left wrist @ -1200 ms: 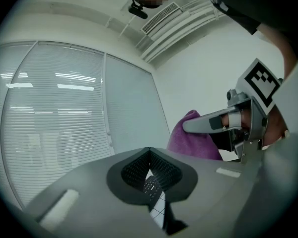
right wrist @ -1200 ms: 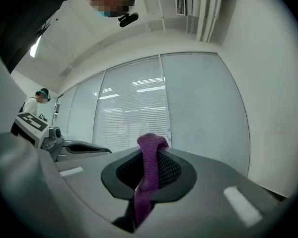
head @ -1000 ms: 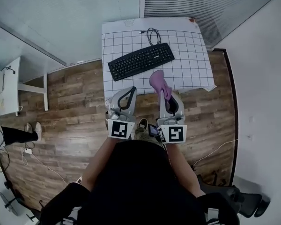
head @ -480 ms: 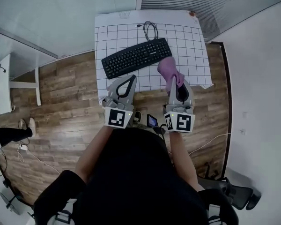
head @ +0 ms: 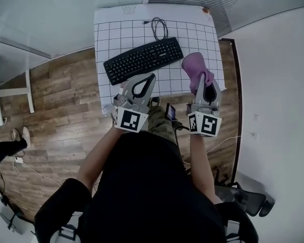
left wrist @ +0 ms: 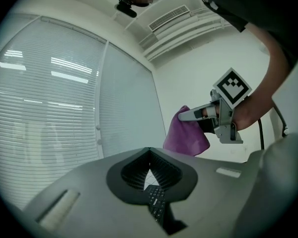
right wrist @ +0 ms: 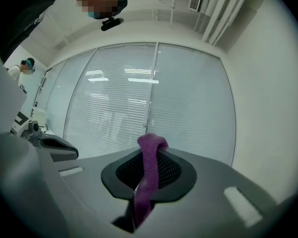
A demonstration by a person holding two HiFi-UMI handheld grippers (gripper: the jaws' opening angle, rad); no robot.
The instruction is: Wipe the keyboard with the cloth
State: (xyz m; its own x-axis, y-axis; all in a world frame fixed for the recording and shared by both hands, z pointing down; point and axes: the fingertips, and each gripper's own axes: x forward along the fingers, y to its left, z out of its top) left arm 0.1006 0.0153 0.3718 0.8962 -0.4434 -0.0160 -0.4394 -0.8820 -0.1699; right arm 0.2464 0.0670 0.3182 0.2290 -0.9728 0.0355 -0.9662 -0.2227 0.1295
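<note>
Inside right gripper (right wrist: 148, 151) — cloth (right wrist: 150, 175) tail hidden, apparently clamped.

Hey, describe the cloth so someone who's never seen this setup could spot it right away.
Find the white gridded table top at the top of the head view, with a black keyboard on it. Near its right side, right of the keyboard, the right gripper pinches the cloth: the only purple, soft thing there.
</note>
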